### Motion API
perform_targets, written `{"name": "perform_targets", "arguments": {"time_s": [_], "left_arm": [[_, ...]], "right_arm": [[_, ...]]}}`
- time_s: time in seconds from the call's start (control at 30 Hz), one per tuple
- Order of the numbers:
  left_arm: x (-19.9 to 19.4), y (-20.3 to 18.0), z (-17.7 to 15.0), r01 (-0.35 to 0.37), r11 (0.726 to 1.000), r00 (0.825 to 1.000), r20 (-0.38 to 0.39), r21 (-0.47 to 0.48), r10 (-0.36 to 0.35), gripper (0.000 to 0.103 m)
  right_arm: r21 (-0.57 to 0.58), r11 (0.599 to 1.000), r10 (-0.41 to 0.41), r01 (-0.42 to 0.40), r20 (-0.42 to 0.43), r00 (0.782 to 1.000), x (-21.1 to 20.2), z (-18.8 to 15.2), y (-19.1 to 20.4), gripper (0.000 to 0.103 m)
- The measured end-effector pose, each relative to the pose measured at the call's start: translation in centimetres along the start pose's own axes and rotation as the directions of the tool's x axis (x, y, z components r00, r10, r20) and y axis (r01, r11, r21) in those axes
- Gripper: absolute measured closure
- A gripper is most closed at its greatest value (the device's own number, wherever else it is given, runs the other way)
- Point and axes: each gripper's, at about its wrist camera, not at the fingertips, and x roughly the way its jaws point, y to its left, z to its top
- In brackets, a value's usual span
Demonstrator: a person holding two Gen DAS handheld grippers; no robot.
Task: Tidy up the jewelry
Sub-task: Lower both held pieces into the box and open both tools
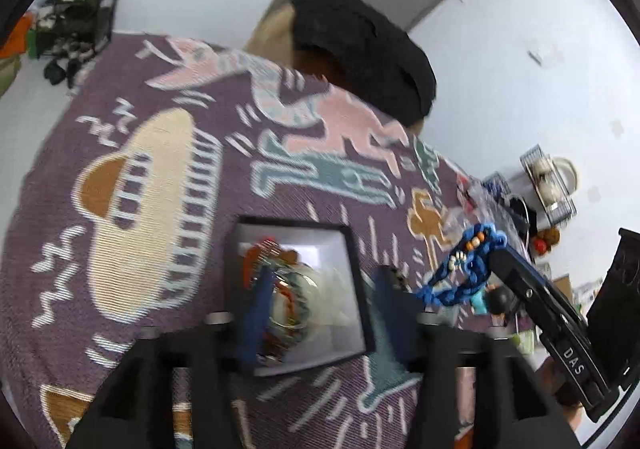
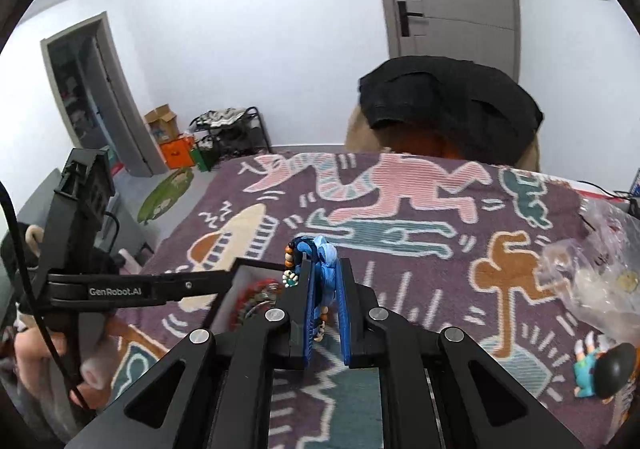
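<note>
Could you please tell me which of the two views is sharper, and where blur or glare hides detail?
The right wrist view is sharper: the blue braided bracelet in the right gripper shows its beads clearly. The left wrist view is motion-blurred: the left gripper fingers smear over the jewelry box, whose white lining glares, so the bracelets inside blend together. Both bend straight lines at the edges.

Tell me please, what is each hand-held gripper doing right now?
Left hand-held gripper: open, over the box.
Right hand-held gripper: shut on the blue bracelet.
</note>
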Motion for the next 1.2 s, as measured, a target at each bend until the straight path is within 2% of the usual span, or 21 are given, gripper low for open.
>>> {"name": "perform_targets", "arguments": {"time_s": [0.03, 0.07, 0.33, 0.47, 0.53, 0.57, 0.6, 0.63, 0.77, 1.2], "left_arm": [[-0.5, 0.4, -0.1, -0.008, 1.0, 1.0, 0.016, 0.0, 0.008, 0.034], [-1.0, 0.9, -0.1, -0.012, 1.0, 1.0, 0.028, -0.002, 0.012, 0.033], [-3.1, 4.2, -0.1, -0.044, 0.999, 0.997, 0.059, -0.028, 0.045, 0.033], [-3.6, 5.4, -0.3, -0.056, 0.998, 0.996, 0.071, -0.035, 0.059, 0.033], [-3.8, 5.8, -0.4, -0.06, 0.998, 0.995, 0.074, -0.036, 0.062, 0.033], [-3.8, 5.9, -0.4, -0.06, 0.998, 0.995, 0.077, -0.034, 0.063, 0.033], [-3.9, 5.9, -0.4, -0.061, 0.998, 0.995, 0.079, -0.032, 0.063, 0.033], [-4.0, 5.9, -0.5, -0.061, 0.998, 0.995, 0.081, -0.028, 0.063, 0.032], [-3.9, 5.5, -0.6, -0.062, 0.998, 0.994, 0.091, -0.02, 0.063, 0.025], [-1.7, 0.0, -1.6, -0.016, 0.996, 0.998, 0.057, 0.091, 0.011, 0.024]], "right_arm": [[-0.006, 1.0, 0.008, -0.008, -0.004, 1.0, 0.3, 0.0, 0.5, 0.092], [-0.01, 1.0, 0.014, -0.014, -0.008, 1.0, 0.6, 0.0, 0.9, 0.092], [-0.038, 0.998, 0.052, -0.054, -0.048, 0.997, 3.2, -0.1, 3.9, 0.092], [-0.04, 0.998, 0.045, -0.049, -0.079, 0.996, 4.4, -0.1, 4.7, 0.092], [-0.023, 0.999, 0.025, -0.028, -0.121, 0.992, 5.3, -0.2, 4.5, 0.078], [-0.012, 1.0, 0.018, -0.019, -0.13, 0.991, 5.6, -0.2, 4.3, 0.052], [0.001, 1.0, 0.006, -0.006, -0.125, 0.992, 5.6, -0.4, 3.9, 0.032], [0.009, 1.0, -0.003, 0.004, -0.103, 0.995, 5.1, -0.6, 3.6, 0.029], [0.046, 0.999, -0.005, 0.009, -0.092, 0.996, 4.1, -1.3, 2.0, 0.028], [0.224, 0.972, -0.055, 0.073, -0.089, 0.995, 1.4, -5.2, -5.3, 0.028]]}}
